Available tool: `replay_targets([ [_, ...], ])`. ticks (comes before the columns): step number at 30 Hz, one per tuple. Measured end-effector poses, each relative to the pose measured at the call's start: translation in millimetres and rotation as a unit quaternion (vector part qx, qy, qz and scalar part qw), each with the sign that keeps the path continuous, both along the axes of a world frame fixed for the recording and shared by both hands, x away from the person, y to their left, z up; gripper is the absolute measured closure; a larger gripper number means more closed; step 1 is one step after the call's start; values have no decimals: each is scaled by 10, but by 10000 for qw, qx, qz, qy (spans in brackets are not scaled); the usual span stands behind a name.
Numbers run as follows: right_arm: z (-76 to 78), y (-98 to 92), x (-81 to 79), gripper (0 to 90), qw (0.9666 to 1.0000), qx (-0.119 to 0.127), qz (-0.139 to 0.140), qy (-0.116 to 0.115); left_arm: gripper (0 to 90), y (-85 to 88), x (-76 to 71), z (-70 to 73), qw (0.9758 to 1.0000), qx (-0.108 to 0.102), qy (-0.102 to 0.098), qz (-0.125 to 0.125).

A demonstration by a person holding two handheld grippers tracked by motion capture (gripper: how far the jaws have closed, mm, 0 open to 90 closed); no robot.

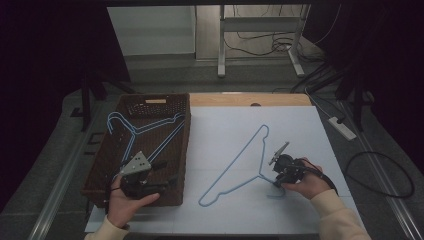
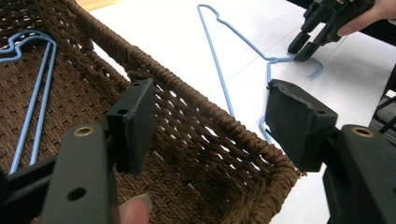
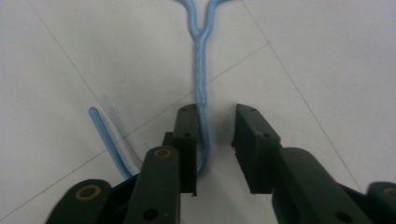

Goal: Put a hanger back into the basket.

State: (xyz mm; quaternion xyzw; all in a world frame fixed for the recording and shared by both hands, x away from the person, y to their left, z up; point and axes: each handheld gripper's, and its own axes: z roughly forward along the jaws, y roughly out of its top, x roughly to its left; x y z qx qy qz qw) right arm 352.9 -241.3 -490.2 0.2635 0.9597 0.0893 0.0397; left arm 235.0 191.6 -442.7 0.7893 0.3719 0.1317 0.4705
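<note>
A light blue wire clothes hanger [image 1: 240, 162] lies flat on the white sheet that covers the desk [image 1: 300, 210], in the middle of the desk's near half, with its long triangle reaching from the near middle up toward the far centre and its hook [image 1: 276, 193] curling back toward the near right edge. The right gripper [image 1: 281, 176], held in the person's right hand [image 1: 307, 182], points down at that hook close to the near right part of the desk. In the right gripper view the hook's stem [image 3: 201, 93] runs down between the two black jaws; the left jaw lies against the wire while the right jaw stands a little apart from it, so the tongs are narrow but not pressed together on the hanger, which rests on the sheet. The left gripper [image 1: 150, 172], in the person's left hand [image 1: 125, 202], hovers over the near end of a dark brown woven rectangular basket [image 1: 102, 165] that stands along the left edge of the desk. Its jaws stand wide with nothing between them; in the left gripper view they frame the basket's near right rim [image 2: 219, 135]. Inside the basket lie more light blue wire hangers [image 1: 135, 131], spread across its far half and left side.
</note>
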Motion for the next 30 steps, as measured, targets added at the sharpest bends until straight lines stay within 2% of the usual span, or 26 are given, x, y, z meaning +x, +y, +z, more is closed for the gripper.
replay_targets([
  [1,0,0,0,730,10000,0,0,0,346,0,0,0,10000,0,0,0],
  [2,1,18,-3,763,10000,-59,60,-3,346,-3,-2,1,10000,-9,-3,-1],
  [3,0,75,-10,854,9995,-184,214,106,346,-4,-4,3,10000,-6,-8,0],
  [4,0,85,-8,861,9994,-216,244,119,346,-5,-5,5,10000,-5,-10,-3],
  [9,4,116,-26,879,9988,-311,372,89,346,-16,-11,11,10000,18,-23,-17],
  [12,8,111,-34,881,9988,-286,391,61,346,-27,-10,16,10000,23,-31,-27],
  [14,22,108,-43,882,9989,-230,375,142,346,-48,-12,28,10000,33,-42,-50],
  [23,162,146,-56,882,9987,-277,408,95,348,-110,-21,80,9999,27,-93,-107],
  [30,216,158,-50,882,9990,-254,370,76,349,-303,-9,145,9994,54,-102,-319],
])
